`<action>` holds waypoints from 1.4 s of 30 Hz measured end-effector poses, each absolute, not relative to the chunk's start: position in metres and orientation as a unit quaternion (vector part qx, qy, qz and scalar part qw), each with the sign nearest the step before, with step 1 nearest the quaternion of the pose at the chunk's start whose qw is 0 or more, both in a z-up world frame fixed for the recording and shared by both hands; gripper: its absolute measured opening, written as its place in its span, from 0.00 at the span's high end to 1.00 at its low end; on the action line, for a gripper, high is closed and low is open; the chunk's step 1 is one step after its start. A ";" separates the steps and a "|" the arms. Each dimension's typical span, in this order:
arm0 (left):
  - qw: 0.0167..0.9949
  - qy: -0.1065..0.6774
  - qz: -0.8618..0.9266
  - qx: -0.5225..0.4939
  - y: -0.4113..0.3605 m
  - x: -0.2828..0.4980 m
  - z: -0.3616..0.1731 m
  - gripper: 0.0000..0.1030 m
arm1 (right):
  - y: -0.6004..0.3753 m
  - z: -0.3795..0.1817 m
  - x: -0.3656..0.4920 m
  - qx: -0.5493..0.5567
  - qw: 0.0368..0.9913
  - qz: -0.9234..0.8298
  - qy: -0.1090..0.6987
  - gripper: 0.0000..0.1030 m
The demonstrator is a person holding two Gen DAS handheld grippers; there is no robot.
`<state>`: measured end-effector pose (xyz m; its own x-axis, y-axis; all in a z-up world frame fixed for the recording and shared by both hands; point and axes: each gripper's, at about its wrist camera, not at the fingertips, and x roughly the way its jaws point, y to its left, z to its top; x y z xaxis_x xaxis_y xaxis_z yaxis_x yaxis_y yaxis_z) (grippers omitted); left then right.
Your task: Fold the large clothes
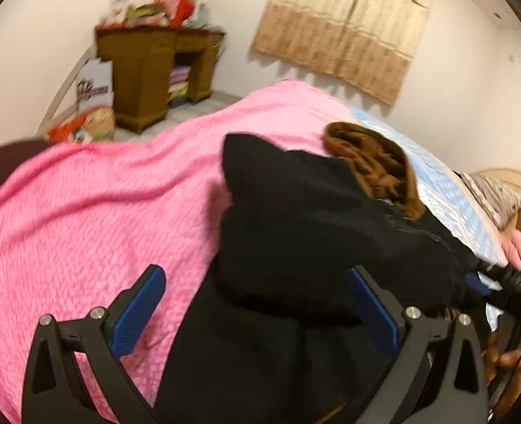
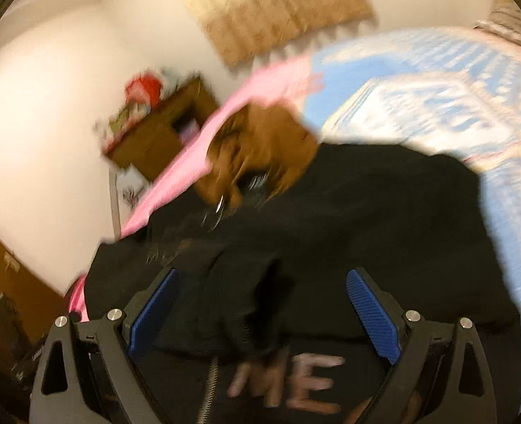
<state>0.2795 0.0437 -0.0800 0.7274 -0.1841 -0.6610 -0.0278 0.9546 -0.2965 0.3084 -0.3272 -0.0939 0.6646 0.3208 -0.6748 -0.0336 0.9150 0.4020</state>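
The black jacket (image 1: 295, 233), brown-lined hood (image 1: 377, 162) uppermost, lies bunched on the bed's pink blanket (image 1: 83, 212) near its blue-sheeted side. Both the left gripper (image 1: 256, 304) and right gripper (image 2: 264, 307) gape wide, gripping nothing. Judged mid-fold, the next move calls for catching an edge to flatten the heap.

The left gripper (image 1: 256, 304) hangs with its blue fingers (image 1: 138, 311) spread wide over a black jacket (image 1: 295, 233) with a brown fur-lined hood (image 1: 377, 162), lying on a bed's pink blanket (image 1: 101, 205), a wooden desk (image 1: 154, 70) beyond.
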 end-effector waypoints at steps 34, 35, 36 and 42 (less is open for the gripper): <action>0.931 0.362 0.018 -0.039 -0.044 0.366 -0.053 0.00 | -0.387 -0.042 0.267 0.077 0.949 -0.024 0.306 0.32; 0.930 0.366 0.023 -0.040 -0.047 0.371 -0.056 0.00 | -0.377 -0.038 0.267 0.061 0.950 -0.019 0.306 0.35; 0.927 0.372 0.033 -0.036 -0.049 0.378 -0.063 0.00 | -0.369 -0.038 0.268 0.046 0.950 -0.018 0.309 0.54; 0.916 0.393 0.073 -0.025 -0.033 0.395 -0.103 0.00 | -0.336 -0.103 0.333 0.048 0.915 0.037 0.399 0.69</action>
<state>0.3954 -0.0333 -0.1030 0.6804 0.1146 -0.7238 -0.1546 0.9879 0.0111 0.3331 -0.3360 -0.1031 0.6791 0.1059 -0.7264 -0.0300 0.9927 0.1166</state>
